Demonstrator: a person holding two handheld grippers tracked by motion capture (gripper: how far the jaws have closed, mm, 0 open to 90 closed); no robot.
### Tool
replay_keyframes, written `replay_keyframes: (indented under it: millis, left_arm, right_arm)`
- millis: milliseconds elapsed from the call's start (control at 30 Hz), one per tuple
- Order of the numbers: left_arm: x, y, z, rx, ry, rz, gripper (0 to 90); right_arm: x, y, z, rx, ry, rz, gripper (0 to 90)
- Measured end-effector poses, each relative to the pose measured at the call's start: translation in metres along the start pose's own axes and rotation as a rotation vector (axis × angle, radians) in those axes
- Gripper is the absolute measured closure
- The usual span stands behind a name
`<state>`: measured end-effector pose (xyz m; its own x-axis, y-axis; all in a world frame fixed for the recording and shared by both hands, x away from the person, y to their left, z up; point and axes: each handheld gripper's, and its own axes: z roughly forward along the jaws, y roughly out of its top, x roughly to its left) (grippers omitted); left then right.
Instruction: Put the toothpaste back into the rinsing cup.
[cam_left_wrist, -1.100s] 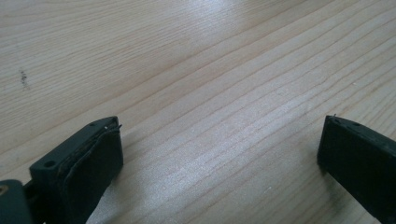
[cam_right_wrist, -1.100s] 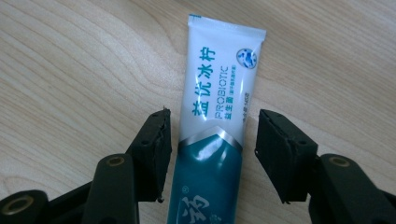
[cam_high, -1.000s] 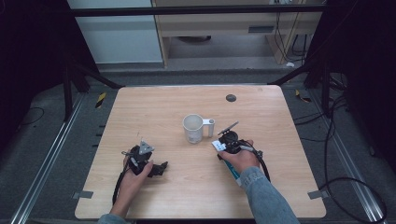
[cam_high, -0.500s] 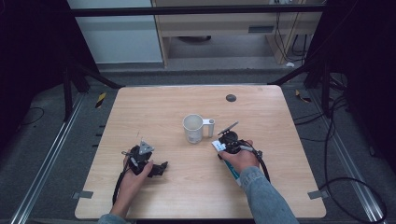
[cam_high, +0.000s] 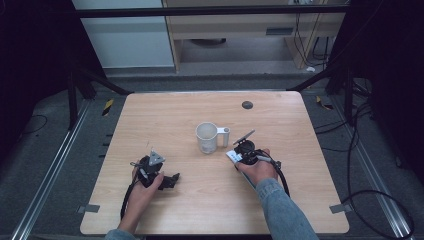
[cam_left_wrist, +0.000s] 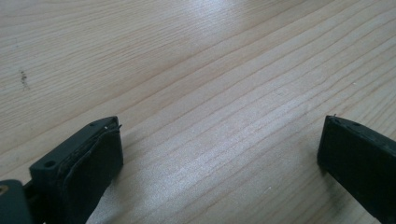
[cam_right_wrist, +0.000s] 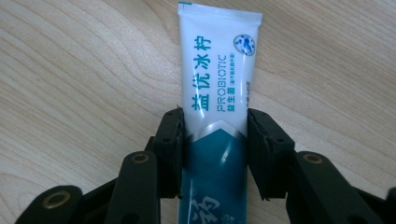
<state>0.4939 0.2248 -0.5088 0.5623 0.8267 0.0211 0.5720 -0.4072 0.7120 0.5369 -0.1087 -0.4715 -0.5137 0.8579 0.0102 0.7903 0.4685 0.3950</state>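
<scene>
Right tongs (cam_right_wrist: 215, 140) clamp a toothpaste tube (cam_right_wrist: 219, 70), its cap end hidden; left tongs (cam_left_wrist: 219, 154) gape wide.

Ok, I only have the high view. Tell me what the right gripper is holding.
Observer: The right gripper is shut on a toothpaste tube, white at the far end, teal toward the jaws.
Operator: Read me the label.
Observer: It says PROBIOTIC, beside Chinese characters.
Operator: Now check the left one.
Observer: The left gripper is open, with bare wooden table between its jaws.
</scene>
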Motion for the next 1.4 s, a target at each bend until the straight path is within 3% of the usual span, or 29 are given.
replay_keyframes:
  millis: [267, 333, 667, 900, 1400]
  left_arm:
    - [0.000, 0.000, 0.000, 0.000, 0.000, 0.000, 0.0]
    - [0.000, 0.000, 0.000, 0.000, 0.000, 0.000, 0.0]
    - [0.000, 0.000, 0.000, 0.000, -0.001, 0.000, 0.0]
    - [0.000, 0.000, 0.000, -0.001, -0.001, -0.001, 0.0]
    - [0.000, 0.000, 0.000, -0.001, -0.001, -0.001, 0.0]
  right_arm:
    - [-0.003, 0.001, -0.004, -0.003, 0.000, -0.008, 70.6]
    - [-0.002, 0.002, -0.007, -0.005, 0.012, 0.014, 75.0]
    - [-0.005, -0.001, -0.016, -0.018, 0.028, 0.017, 78.0]
    - [-0.007, -0.003, -0.033, -0.061, 0.047, 0.034, 78.3]
    - [-0.005, -0.004, -0.070, -0.217, 0.101, 0.061, 78.8]
